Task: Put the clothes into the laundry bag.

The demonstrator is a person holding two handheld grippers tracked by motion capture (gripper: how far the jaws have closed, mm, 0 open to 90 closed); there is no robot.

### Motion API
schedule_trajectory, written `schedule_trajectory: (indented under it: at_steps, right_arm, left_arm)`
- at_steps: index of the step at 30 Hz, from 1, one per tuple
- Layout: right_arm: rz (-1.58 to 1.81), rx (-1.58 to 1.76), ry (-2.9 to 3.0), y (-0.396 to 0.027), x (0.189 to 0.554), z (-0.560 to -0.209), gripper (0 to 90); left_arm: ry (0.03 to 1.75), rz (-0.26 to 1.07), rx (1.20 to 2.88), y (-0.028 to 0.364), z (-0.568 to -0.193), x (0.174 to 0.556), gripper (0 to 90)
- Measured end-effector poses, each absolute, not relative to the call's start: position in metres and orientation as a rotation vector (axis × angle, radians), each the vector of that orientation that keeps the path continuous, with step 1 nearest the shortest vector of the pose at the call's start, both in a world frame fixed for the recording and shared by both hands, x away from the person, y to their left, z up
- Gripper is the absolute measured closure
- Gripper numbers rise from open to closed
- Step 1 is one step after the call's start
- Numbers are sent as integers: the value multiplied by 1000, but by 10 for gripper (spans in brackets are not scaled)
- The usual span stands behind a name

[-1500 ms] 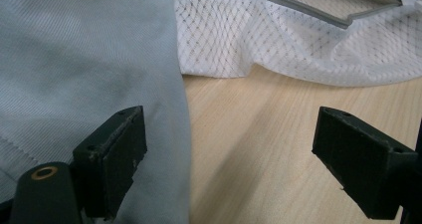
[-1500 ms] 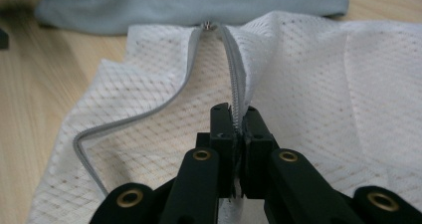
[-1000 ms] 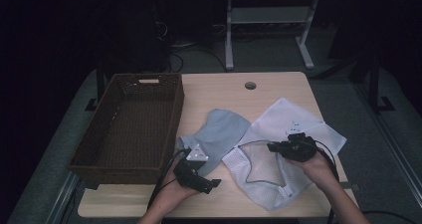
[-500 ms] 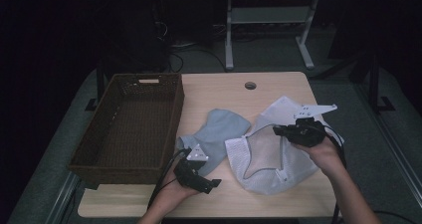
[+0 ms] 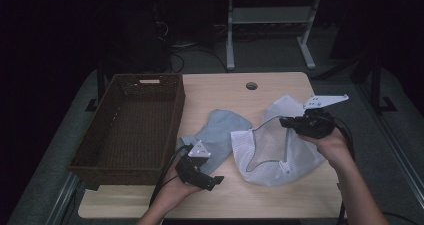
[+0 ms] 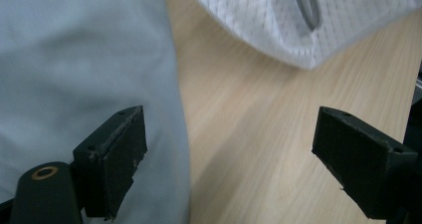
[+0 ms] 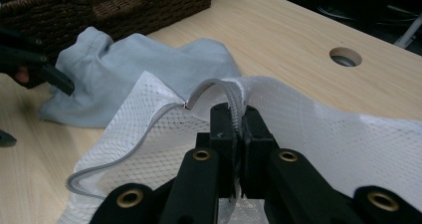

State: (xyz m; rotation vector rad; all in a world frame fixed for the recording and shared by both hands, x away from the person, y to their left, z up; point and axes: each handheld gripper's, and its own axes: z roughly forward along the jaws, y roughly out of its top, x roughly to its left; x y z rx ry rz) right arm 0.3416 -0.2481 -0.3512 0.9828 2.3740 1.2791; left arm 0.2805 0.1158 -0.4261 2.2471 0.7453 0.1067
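A dark brown woven rectangular basket stands along the left edge of the light wooden table, its long axis running from the near edge to the far edge. Just beside its near right corner the left gripper lies low near the table's near edge, jaws well apart and holding nothing; in the left gripper view one jaw sits over the pale blue-grey cloth garment, the other over bare wood. That garment lies crumpled flat at mid-table, its length slanting from the basket's near right corner toward the far right. To its right the white mesh laundry bag with grey piped rim occupies the right half of the table, near the right edge, its mouth opening toward the left and its rim raised at the far right. The right gripper has its jaws clamped together on that rim, holding it above the surface.
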Motion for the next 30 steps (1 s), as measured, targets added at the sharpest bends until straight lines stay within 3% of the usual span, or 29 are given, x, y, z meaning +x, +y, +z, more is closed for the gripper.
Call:
schedule_trajectory:
  at_steps: [8, 16, 30]
  right_arm:
    - [1262, 996, 2377, -257, 340, -351, 861]
    - [1259, 1004, 2385, -264, 338, -354, 860]
    - [1252, 1031, 2382, -272, 335, -357, 860]
  left_arm:
    - [739, 162, 2247, 100, -405, 300, 137]
    - [757, 269, 2211, 91, -386, 344, 132]
    - [793, 239, 2276, 71, -412, 408, 133]
